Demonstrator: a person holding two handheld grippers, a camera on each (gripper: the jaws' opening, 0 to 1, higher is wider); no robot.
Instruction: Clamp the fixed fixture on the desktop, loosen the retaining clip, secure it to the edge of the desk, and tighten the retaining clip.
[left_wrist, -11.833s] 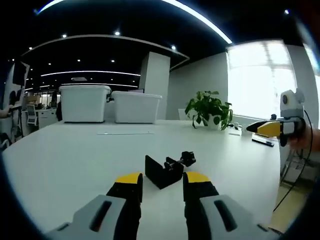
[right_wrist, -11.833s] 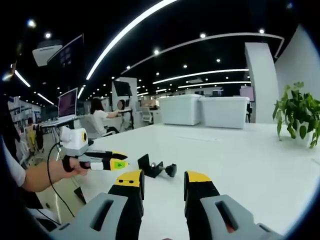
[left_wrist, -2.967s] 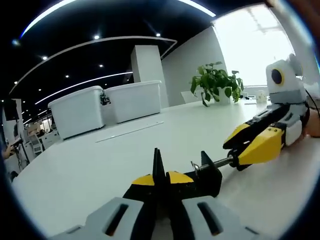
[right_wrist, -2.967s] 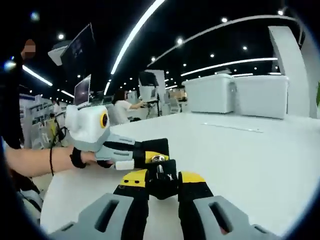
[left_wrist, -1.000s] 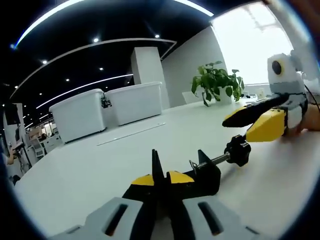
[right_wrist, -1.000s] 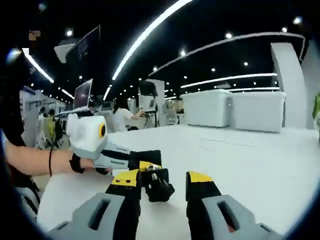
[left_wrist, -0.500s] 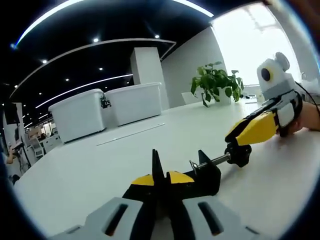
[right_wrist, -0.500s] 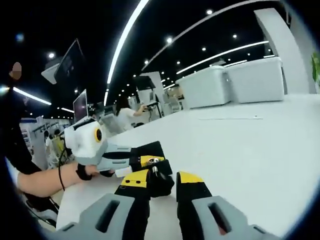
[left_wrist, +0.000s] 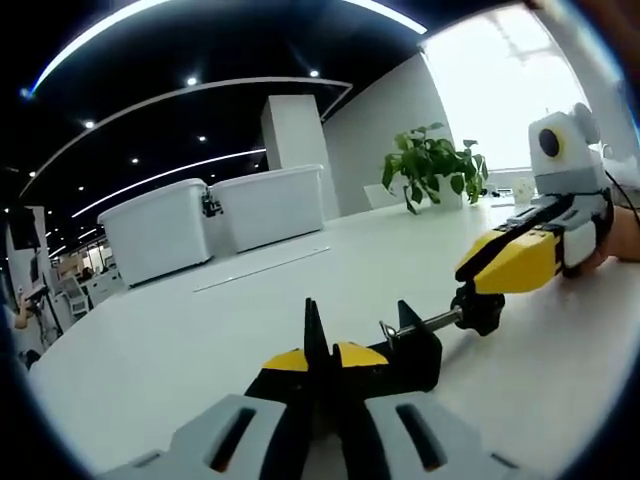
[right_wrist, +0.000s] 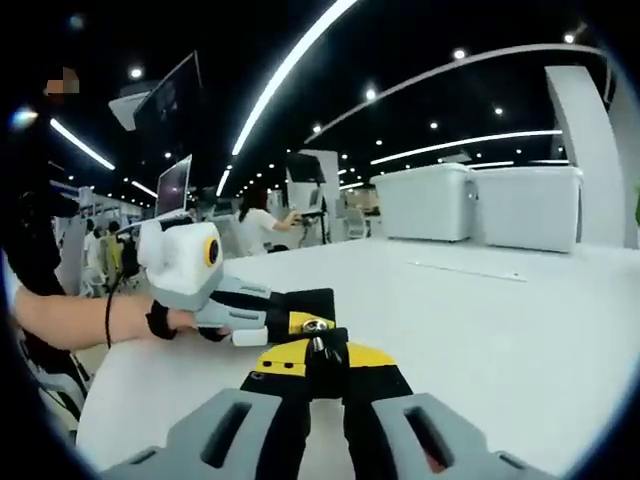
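A big white desk (left_wrist: 180, 340) fills the lower half of both views, in a wide office with long ceiling lights. Two white bins (left_wrist: 215, 215) sit at the far side of the desk, left of the middle in the left gripper view, and a green plant (left_wrist: 428, 178) stands in the upper right by a bright window.

The left gripper (left_wrist: 320, 362) rises from the bottom middle of its view. Its jaws are pressed together on the flat plate of the black clamp (left_wrist: 405, 352), which lies on the desk just ahead of them. The right gripper (left_wrist: 497, 268) comes in from the right of that view and pinches the round black knob (left_wrist: 480, 308) at the end of the clamp's thin metal screw (left_wrist: 433, 322). In the right gripper view, the right gripper (right_wrist: 325, 358) has its yellow tips squeezed on the knob at the lower middle, and the left gripper (right_wrist: 250, 310) reaches in from the left, held by a hand (right_wrist: 120, 318).

The clamp looks like hard metal, small and probably light, so it should not bend. It could slip, so holding the flat plate firmly while turning the knob seems the best way.

One second ago the right gripper's jaws were spread, with the knob loose between them. Now they have closed on it. The left gripper's hold looks the same.
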